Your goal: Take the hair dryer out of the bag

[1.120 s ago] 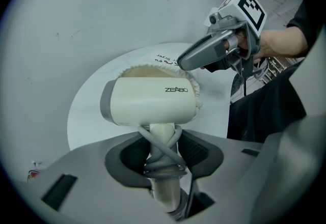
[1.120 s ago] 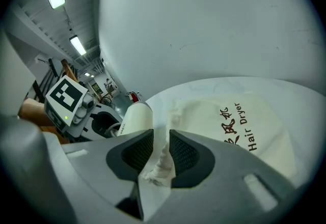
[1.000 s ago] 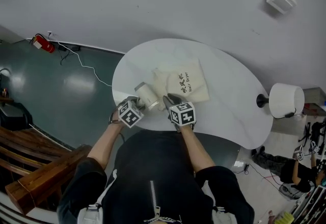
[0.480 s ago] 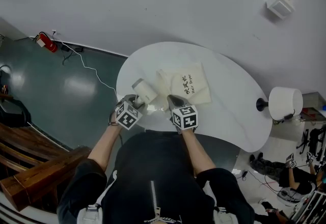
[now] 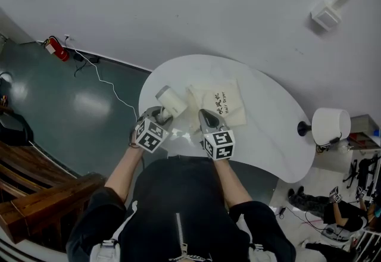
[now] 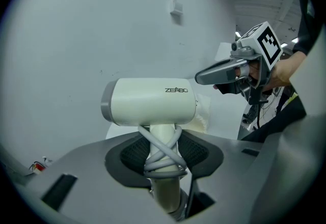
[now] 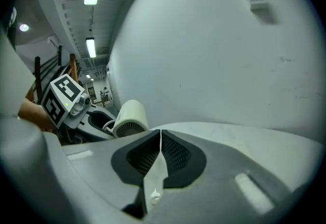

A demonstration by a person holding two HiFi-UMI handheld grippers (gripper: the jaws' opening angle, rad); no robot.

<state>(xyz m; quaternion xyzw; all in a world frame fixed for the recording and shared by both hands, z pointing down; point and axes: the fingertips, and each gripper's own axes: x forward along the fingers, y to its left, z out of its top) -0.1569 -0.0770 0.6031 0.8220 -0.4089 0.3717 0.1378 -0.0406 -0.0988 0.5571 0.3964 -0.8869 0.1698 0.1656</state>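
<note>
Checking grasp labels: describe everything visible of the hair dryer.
The hair dryer is cream-white glossy plastic, T-shaped, with a grey band at one barrel end and ZEABO lettering on its side. A grey cord is wound around the handle. It is out of the bag, held over the table; the left tool clamps the handle.

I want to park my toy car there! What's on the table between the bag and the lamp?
Nothing. The head view shows only bare white table between the cream cloth bag and the white lamp.
</note>
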